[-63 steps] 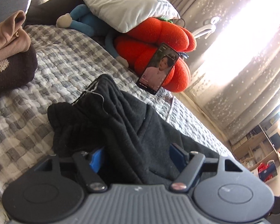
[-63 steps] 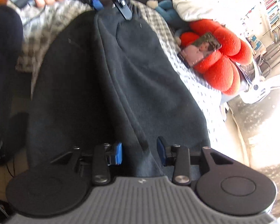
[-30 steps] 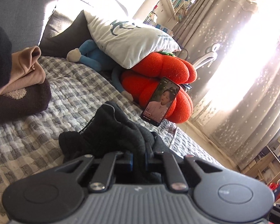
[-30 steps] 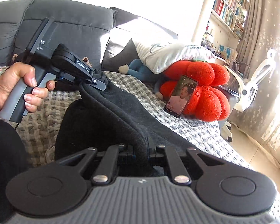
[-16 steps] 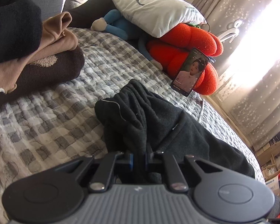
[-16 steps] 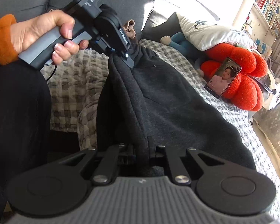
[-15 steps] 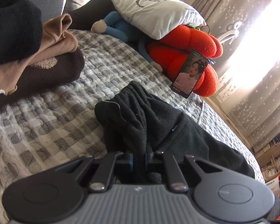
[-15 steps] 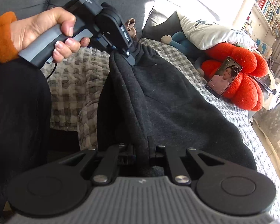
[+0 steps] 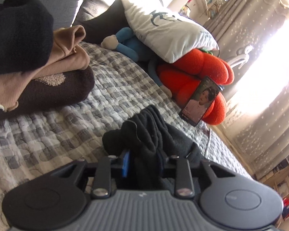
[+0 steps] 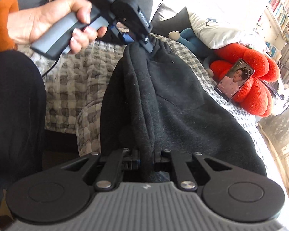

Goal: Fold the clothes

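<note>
Two grippers: I have both clamped on one dark garment (image 10: 175, 104), which lies stretched over the checked quilt (image 9: 71, 127).
Left gripper (image 9: 144, 162): my fingers are pinched on a bunched, gathered end of the garment; a strip of blue pad shows beside the cloth.
Right gripper (image 10: 146, 158): my fingers are squeezed tight on a thick fold at the garment's near end.
Left hand (image 10: 48, 19): seen from my right camera, it grips the left tool's handle, an orange cuff at the wrist.
Garment position: one end is raised at the left tool, the rest slopes toward my right tool.
Folded pile (image 9: 38, 73): black, tan and brown pieces stacked on the quilt, well apart from the garment.
Phone (image 9: 200, 101): leaning upright on a red cushion (image 9: 198, 71), screen lit.
White pillow (image 9: 167, 36): resting on top of the red cushion.
</note>
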A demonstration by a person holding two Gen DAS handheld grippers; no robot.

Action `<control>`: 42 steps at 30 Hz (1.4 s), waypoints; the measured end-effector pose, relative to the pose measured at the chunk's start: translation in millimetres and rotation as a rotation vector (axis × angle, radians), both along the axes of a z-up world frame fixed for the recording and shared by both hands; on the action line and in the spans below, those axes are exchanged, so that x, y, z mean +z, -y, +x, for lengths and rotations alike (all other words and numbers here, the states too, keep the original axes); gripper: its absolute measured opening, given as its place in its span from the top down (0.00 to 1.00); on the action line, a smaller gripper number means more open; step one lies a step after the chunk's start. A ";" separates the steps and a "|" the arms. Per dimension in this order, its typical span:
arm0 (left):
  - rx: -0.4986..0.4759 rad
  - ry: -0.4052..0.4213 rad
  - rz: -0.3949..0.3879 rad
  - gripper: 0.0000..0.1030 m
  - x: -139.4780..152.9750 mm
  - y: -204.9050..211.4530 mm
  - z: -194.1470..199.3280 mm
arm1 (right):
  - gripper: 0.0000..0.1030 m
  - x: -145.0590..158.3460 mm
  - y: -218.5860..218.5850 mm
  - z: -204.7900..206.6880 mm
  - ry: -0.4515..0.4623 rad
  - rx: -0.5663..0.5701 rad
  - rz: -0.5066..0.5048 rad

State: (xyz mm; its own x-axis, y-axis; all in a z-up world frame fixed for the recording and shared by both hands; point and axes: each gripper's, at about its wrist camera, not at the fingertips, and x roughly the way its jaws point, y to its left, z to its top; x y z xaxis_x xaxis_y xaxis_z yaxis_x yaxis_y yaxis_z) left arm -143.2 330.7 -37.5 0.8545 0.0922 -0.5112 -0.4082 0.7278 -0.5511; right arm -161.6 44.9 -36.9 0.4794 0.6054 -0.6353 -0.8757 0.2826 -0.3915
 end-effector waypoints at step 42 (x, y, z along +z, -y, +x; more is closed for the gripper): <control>-0.042 -0.072 0.326 0.41 46.6 53.6 -8.0 | 0.60 44.6 37.3 11.3 -0.261 -0.112 0.203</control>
State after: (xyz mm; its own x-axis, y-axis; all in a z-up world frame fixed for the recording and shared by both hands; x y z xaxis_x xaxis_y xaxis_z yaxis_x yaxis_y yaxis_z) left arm -151.2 277.1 9.1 0.8236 0.2265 -0.5200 -0.4039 0.8779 -0.2572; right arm -150.3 7.6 7.6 0.3872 0.6849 -0.6172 -0.8981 0.4316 -0.0846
